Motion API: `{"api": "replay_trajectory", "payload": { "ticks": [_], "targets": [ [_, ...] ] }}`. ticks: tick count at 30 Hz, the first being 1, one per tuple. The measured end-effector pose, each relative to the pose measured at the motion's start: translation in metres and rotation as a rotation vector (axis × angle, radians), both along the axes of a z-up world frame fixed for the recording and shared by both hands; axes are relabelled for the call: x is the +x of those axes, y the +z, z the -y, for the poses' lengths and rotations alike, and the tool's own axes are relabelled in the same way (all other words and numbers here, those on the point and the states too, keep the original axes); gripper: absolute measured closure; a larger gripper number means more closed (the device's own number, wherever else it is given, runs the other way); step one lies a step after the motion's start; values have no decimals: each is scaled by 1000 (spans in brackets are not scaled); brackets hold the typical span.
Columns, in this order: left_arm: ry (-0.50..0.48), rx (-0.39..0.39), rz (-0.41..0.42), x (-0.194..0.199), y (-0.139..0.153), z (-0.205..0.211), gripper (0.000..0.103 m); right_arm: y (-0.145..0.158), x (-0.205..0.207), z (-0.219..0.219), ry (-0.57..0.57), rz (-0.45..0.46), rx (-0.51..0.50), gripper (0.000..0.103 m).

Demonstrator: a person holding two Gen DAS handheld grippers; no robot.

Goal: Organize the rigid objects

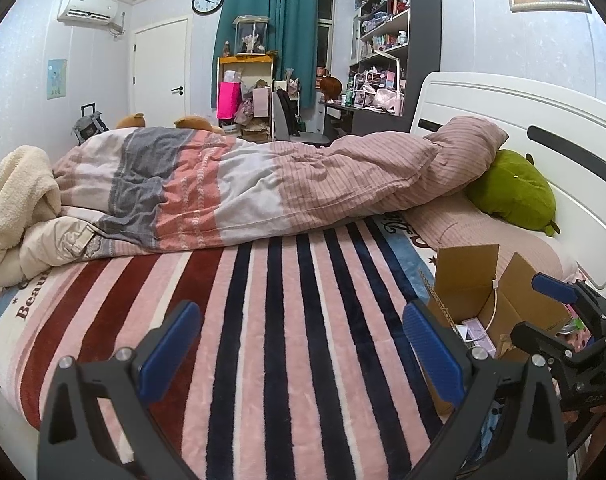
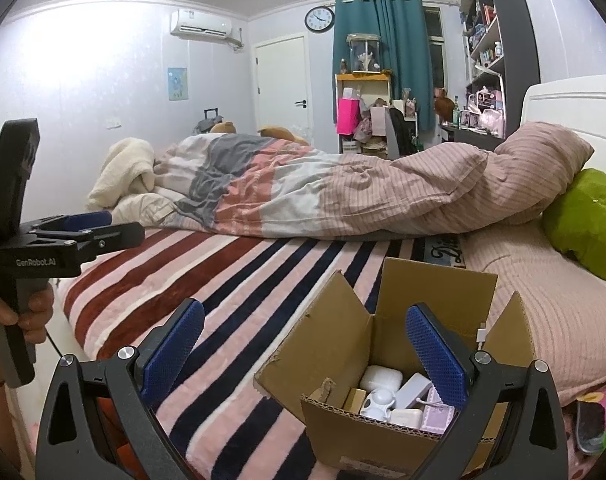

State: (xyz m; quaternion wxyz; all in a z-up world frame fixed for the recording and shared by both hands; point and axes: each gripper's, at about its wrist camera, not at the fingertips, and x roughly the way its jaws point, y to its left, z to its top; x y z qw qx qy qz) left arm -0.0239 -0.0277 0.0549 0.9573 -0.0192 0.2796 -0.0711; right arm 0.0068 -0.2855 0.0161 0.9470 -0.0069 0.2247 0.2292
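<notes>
1. Standing open on the near right part of the bed, the cardboard box (image 2: 367,364) had its four flaps splayed outward, and its near wall sat just under the right tool (image 2: 305,354).
2. Small white items (image 2: 383,394) lay packed together at the bottom of the box, beside a pale pink one (image 2: 437,414) at the right wall; a white cable (image 2: 483,334) hung over the far right flap.
3. The striped blanket (image 1: 271,320) stretched bare to the left of the box, bounded far off by the rumpled duvet (image 1: 243,188) running across the bed.
4. To the right, a pink pillow (image 2: 543,292) and a green plush (image 2: 587,220) closed in beside the box, with the white headboard (image 1: 503,108) behind.
5. The left tool (image 1: 299,352) hovered level over the open stripes, its blue pads wide apart and holding nothing.
6. The right tool also stood with pads wide apart, empty, its right pad (image 2: 435,356) over the box opening and its left pad out over the blanket.
7. A hand (image 2: 19,308) gripped the left tool's handle at the far left of the right-wrist view.
</notes>
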Motion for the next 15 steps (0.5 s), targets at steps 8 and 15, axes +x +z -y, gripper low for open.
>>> {"api": "replay_trajectory", "payload": {
  "ticks": [8, 15],
  "targets": [
    [1, 6, -3, -1, -1, 5, 2, -2, 2, 4, 4, -11, 12, 2],
    [3, 6, -3, -1, -1, 5, 2, -2, 2, 4, 3, -13, 17, 2]
  ]
}}
